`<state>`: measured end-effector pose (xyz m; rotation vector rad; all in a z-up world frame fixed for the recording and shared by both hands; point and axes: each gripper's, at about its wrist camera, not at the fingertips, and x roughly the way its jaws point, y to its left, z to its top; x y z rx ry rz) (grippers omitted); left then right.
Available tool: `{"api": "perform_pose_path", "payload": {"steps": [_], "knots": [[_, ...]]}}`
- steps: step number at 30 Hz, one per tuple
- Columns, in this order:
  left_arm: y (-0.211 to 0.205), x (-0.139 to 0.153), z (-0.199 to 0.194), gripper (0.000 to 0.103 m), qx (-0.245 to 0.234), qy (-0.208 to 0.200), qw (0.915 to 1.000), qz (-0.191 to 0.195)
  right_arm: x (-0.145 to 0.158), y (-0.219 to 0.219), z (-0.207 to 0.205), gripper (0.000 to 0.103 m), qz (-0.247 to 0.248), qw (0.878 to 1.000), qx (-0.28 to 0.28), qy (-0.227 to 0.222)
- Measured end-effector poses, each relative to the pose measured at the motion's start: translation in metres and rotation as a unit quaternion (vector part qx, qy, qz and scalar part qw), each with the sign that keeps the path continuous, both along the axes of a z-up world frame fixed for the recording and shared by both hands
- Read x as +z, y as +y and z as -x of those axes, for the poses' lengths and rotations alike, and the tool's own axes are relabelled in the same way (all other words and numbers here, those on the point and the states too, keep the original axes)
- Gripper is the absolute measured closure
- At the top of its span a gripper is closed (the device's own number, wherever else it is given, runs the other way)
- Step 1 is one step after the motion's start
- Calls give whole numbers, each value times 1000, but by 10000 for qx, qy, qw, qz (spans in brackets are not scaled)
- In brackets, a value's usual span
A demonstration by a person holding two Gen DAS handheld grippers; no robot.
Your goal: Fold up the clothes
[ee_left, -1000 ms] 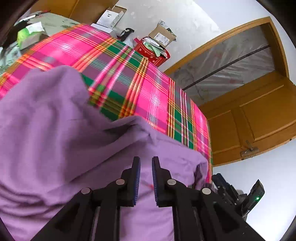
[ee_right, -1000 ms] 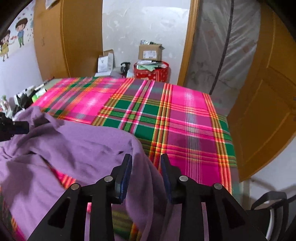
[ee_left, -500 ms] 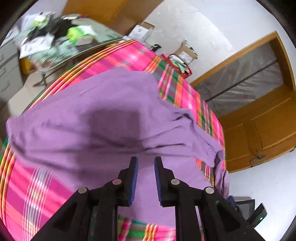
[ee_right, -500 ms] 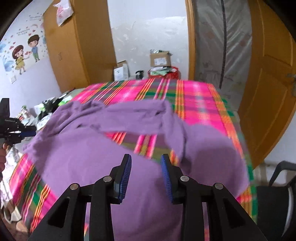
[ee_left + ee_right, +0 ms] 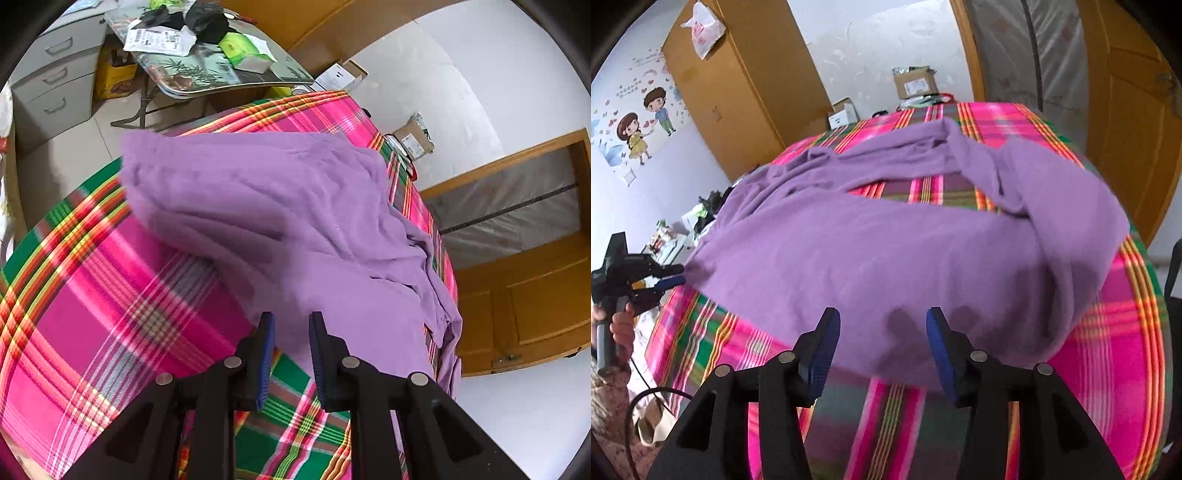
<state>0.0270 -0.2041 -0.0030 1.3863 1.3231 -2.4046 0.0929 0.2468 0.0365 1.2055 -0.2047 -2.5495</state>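
Note:
A purple garment (image 5: 295, 221) lies spread and rumpled on the pink, green and orange plaid tablecloth (image 5: 110, 314); it also shows in the right wrist view (image 5: 886, 251). My left gripper (image 5: 291, 354) is open and empty, hovering above the garment's near hem. My right gripper (image 5: 882, 350) is open wide and empty, above the near edge of the garment. In the right wrist view the left gripper (image 5: 665, 280) sits at the garment's left corner, held by a hand.
A side table (image 5: 207, 74) with clutter and grey drawers (image 5: 48, 85) stand beyond the table's left side. Cardboard boxes (image 5: 916, 86) sit at the far end. A wooden door (image 5: 535, 295) is to the right. A wooden wardrobe (image 5: 738, 92) stands at the back.
Both grippers have let go of the garment and pulled back and up. The right jaws have opened wider. The garment has dropped and now lies spread over the tablecloth.

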Motion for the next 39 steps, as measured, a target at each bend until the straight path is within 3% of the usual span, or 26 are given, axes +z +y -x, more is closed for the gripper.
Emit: {"api": "perform_pose_path", "payload": {"steps": [12, 18, 23, 27, 32, 36, 38, 39], "knots": [[-11, -18, -12, 84, 253, -176, 9993, -214, -25, -14, -36, 52, -547, 9983, -71, -210], [-12, -22, -10, 84, 278, -192, 9991, -249, -26, 10, -33, 52, -276, 9961, -815, -194], [-15, -25, -12, 84, 287, -123, 9987, -402, -25, 13, -18, 52, 99, 9956, -913, -182], [-26, -29, -16, 80, 678, 7, 9951, -715, -26, 16, -6, 51, 481, 9935, -1022, -140], [-38, -33, -15, 78, 994, 110, 9903, -962, -24, 14, 2, 51, 461, 9932, -1053, -179], [-45, -31, -13, 74, 1157, 151, 9893, -874, -24, 20, 7, 57, 577, 9912, -1166, -229], [-49, -31, -11, 74, 1264, 147, 9879, -882, -25, 24, 10, 72, 685, 9888, -1296, -278], [-51, -31, -8, 74, 1280, 146, 9875, -908, -26, 27, 12, 75, 719, 9878, -1348, -298]]}}
